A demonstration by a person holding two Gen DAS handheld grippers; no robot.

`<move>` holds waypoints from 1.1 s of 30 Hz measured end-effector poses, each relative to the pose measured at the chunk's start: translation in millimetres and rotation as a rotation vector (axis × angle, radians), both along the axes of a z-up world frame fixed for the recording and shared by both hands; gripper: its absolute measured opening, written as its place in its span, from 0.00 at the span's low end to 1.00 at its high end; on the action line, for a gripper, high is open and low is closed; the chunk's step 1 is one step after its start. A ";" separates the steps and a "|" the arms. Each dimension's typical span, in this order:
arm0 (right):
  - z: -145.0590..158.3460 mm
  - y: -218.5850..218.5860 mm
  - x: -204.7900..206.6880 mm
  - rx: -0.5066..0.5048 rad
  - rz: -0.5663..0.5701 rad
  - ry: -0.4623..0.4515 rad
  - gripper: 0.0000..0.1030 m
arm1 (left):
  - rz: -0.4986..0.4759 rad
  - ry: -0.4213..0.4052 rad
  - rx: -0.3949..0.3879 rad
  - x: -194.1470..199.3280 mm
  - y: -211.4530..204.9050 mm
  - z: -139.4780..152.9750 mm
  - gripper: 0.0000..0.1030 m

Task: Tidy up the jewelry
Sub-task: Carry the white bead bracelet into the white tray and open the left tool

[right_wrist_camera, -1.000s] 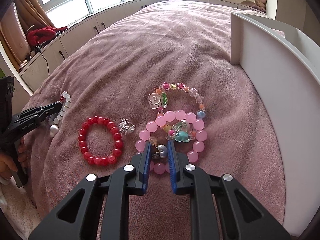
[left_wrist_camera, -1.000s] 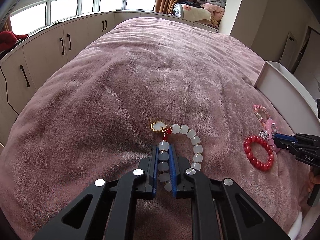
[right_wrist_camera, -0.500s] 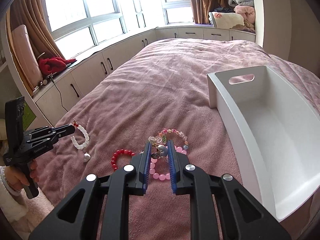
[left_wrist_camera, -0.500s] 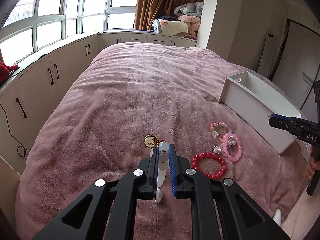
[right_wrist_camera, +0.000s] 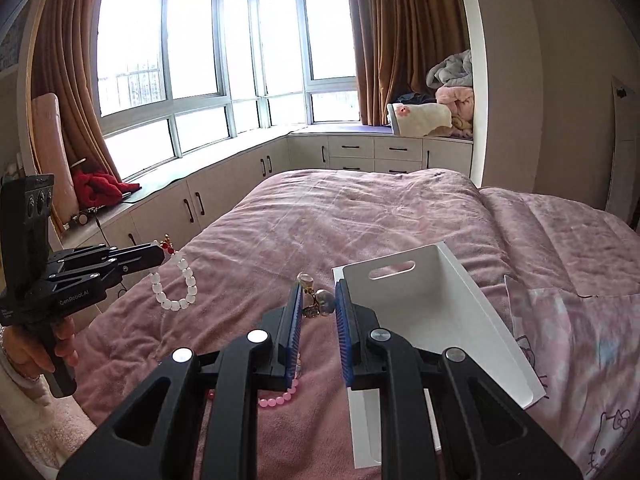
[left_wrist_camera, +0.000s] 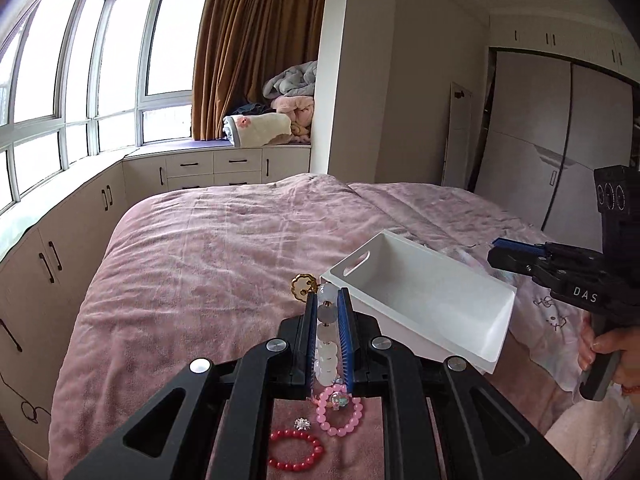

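Note:
My left gripper (left_wrist_camera: 327, 300) is shut on a white bead bracelet (left_wrist_camera: 326, 344) with a gold charm (left_wrist_camera: 302, 287), held in the air; the bracelet hangs from it in the right wrist view (right_wrist_camera: 176, 284). My right gripper (right_wrist_camera: 316, 300) is shut on a charm bracelet (right_wrist_camera: 318, 302) with clear and silver charms, raised beside the white tray (right_wrist_camera: 436, 312). In the left wrist view the right gripper (left_wrist_camera: 496, 252) is above the tray's (left_wrist_camera: 420, 300) right side. A pink bead bracelet (left_wrist_camera: 340, 410) and a red bead bracelet (left_wrist_camera: 296, 448) lie on the bed below.
The pink blanket (left_wrist_camera: 208, 264) covers the bed. White cabinets (right_wrist_camera: 224, 196) under the windows run along the left and far sides. A Hello Kitty pillow (right_wrist_camera: 580, 360) lies right of the tray. A wardrobe (left_wrist_camera: 560, 152) stands at the right.
Both grippers have lifted higher off the bed with their bracelets and tilted up, so the room shows. The white bracelet now hangs free in the air.

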State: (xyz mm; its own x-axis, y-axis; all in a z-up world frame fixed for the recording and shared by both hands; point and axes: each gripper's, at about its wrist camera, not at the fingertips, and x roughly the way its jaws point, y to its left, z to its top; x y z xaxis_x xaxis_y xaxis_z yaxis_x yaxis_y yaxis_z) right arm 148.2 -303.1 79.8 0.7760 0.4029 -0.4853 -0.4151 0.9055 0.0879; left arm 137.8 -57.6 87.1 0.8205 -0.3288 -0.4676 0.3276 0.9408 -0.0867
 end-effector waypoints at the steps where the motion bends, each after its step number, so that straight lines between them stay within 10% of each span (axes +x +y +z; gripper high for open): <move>1: 2.5 -7.1 1.1 0.000 -0.009 -0.005 0.17 | -0.016 -0.007 0.003 2.2 -10.4 5.2 0.15; 17: -25.1 -94.3 25.7 0.014 -0.154 0.064 0.17 | -0.188 0.043 -0.036 70.5 -144.4 24.1 0.15; 33: -84.6 -99.5 44.4 0.079 -0.154 0.190 0.17 | -0.162 0.253 0.063 145.9 -198.0 -47.0 0.15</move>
